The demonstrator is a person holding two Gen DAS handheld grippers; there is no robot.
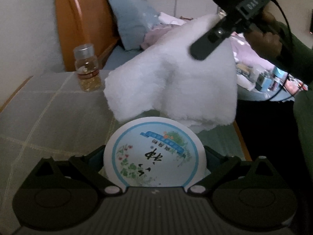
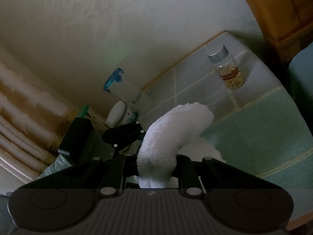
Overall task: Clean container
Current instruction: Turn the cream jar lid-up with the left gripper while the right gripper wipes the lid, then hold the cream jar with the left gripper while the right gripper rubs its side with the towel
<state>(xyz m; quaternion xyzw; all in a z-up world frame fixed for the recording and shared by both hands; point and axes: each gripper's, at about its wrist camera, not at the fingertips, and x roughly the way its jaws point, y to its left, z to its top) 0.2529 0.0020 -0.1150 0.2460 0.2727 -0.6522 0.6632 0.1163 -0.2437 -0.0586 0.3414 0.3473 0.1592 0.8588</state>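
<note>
Round white container (image 1: 154,154): clamped in left gripper (image 1: 154,168), near edge of checked tablecloth (image 1: 49,117). White cloth (image 1: 176,82): pinched in right gripper (image 2: 156,168), just beyond container. Small glass bottle (image 1: 87,68): far left.

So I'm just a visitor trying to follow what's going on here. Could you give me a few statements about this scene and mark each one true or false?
1. The left gripper holds a round container with a printed lid. True.
2. The right gripper is empty. False: it is shut on a fluffy white cloth.
3. The small glass bottle lies on its side. False: it stands upright on the green checked cover, silver cap on.
4. The bottle holds something yellowish. True.
5. The cloth is dark blue. False: it is white.
</note>
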